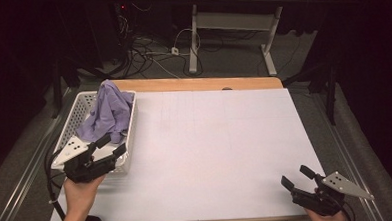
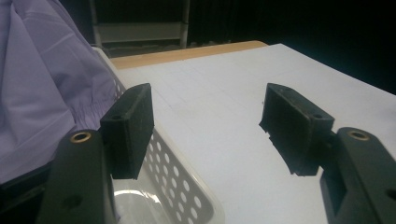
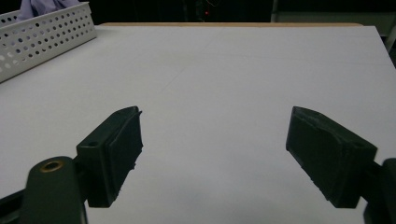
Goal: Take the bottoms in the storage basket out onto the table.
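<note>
Clearly the work in hand is getting the cloth [image 1: 106, 114] out of the basket [image 1: 81, 103], which stands at the table's [image 1: 210, 150] left edge, toward the far corner. The cloth is a lilac heap, piled above the rim and draped over the basket's right wall.

To do it well, the left claw [image 1: 108, 147] should go forward and a little left, so that one jaw passes over the wall and both close on a thick fold near the top of the heap, not on the perforated plastic. A pinch high on the bunched part looks safest; a thin edge might slip. Lifting straight up before swinging right toward the bare middle of the table should keep the cloth from dragging the light basket along.

That left claw is released, jaws spread wide, poised over the basket's near right corner. In the left gripper view one jaw sits just above the wall, close to the cloth [image 2: 42, 88], though I cannot tell whether it touches. It holds nothing.

Over at the near right corner, the right claw [image 1: 297, 178] is likewise spread wide and empty, hovering above bare table.
</note>
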Demonstrator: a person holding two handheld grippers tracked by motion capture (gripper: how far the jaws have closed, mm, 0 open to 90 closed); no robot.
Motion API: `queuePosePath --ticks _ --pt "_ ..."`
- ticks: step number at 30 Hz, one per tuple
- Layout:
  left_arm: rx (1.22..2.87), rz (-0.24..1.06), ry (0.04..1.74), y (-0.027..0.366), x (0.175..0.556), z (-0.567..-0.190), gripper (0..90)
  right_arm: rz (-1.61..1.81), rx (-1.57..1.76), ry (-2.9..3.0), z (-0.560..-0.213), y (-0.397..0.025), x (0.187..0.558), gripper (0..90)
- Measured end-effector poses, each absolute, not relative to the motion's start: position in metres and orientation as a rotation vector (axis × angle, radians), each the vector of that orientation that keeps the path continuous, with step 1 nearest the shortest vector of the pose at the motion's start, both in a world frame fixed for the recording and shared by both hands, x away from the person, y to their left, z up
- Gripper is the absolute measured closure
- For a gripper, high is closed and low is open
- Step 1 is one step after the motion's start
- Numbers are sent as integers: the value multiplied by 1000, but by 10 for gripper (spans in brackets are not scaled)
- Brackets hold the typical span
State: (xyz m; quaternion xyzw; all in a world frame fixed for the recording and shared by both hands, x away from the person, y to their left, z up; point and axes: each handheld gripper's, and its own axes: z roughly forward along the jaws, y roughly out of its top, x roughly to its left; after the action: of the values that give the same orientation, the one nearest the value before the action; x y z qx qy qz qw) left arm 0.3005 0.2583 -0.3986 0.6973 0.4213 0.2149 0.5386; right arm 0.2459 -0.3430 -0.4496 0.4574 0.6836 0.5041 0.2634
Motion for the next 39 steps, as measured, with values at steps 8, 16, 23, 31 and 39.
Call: queuePosePath --ticks 8,16,23,31,39 --pt "1665 499 1016 253 317 -394 321 1363 1228 1850 -450 -343 246 189" --pt "1697 508 1039 253 332 -389 298 1363 1229 1850 -450 -343 246 188" --pt "1727 525 1076 255 348 -384 265 1364 1230 1851 -450 -342 246 186" --pt "1807 526 1138 257 374 -374 230 1364 1228 1852 -450 -342 247 184" --pt "1854 519 1207 261 394 -371 204 1366 1230 1852 -450 -343 247 182"
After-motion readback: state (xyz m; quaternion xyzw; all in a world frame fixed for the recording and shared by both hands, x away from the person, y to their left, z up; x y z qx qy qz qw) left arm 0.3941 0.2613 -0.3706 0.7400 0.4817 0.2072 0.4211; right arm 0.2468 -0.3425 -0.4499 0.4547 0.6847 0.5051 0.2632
